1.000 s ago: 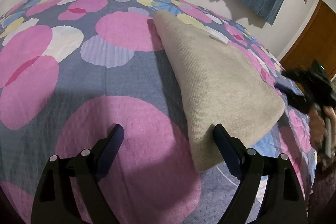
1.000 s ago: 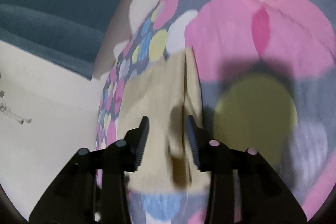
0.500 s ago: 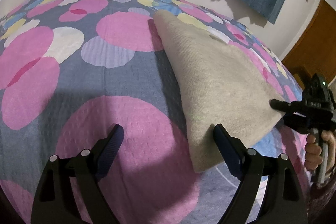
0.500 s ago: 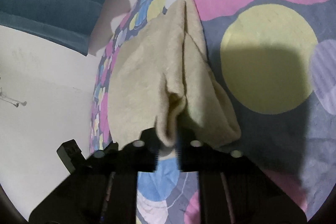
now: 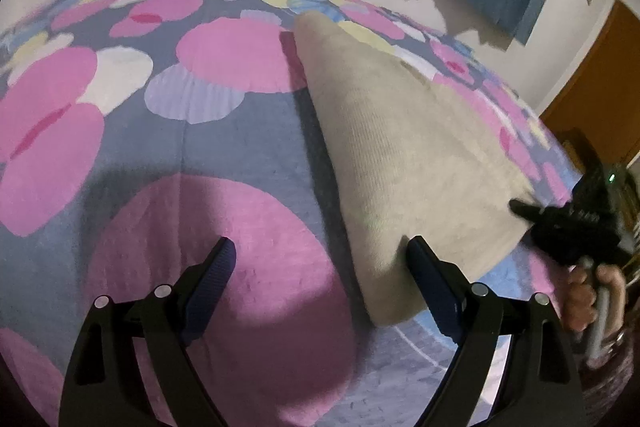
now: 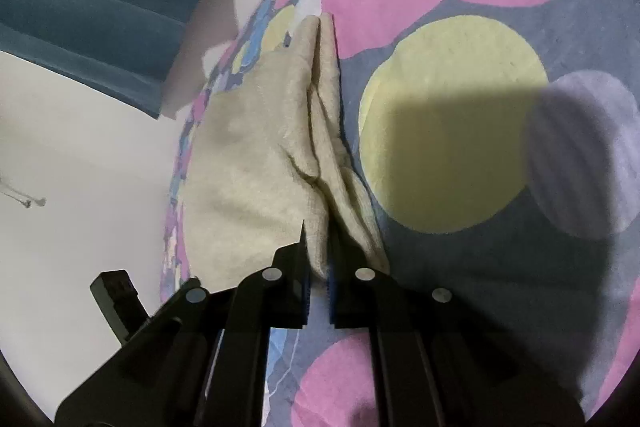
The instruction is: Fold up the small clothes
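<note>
Beige knit cloth (image 6: 256, 163) is pinched at its near corner by our right hand-held gripper (image 6: 318, 267). Our left hand-held gripper (image 5: 320, 267) stands wide, one finger touching the cloth edge, which lies on the flowered bed (image 5: 120, 147).

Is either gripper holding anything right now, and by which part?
The right gripper is shut on the beige cloth, pinching its near edge. The left gripper is open and holds nothing.
</note>
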The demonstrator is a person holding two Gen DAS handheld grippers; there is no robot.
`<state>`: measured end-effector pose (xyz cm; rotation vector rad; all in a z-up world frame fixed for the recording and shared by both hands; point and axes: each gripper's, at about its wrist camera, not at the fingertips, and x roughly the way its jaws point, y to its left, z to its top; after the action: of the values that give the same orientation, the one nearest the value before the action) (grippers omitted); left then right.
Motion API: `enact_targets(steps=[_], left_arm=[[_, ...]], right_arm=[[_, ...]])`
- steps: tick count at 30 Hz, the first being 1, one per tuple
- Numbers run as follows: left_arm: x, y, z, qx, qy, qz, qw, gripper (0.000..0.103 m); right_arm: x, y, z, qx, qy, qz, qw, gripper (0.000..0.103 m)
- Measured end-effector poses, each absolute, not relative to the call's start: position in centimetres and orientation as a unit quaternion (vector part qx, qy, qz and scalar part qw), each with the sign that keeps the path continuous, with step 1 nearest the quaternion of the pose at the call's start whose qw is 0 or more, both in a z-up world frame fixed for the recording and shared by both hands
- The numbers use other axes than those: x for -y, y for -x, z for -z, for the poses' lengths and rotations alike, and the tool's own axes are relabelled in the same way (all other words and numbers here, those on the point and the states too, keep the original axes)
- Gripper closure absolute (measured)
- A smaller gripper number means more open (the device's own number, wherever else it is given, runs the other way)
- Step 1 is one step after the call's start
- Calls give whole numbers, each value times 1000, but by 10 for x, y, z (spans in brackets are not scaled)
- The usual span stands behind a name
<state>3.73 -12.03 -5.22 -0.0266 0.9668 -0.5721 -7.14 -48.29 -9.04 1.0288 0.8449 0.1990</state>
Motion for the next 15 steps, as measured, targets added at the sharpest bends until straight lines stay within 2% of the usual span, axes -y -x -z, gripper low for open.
enact_targets(steps=[15], left_arm=[[123, -38, 51, -457, 8, 268, 848, 17]], right_arm=[[490, 79, 93, -377, -502, -94, 772, 98]])
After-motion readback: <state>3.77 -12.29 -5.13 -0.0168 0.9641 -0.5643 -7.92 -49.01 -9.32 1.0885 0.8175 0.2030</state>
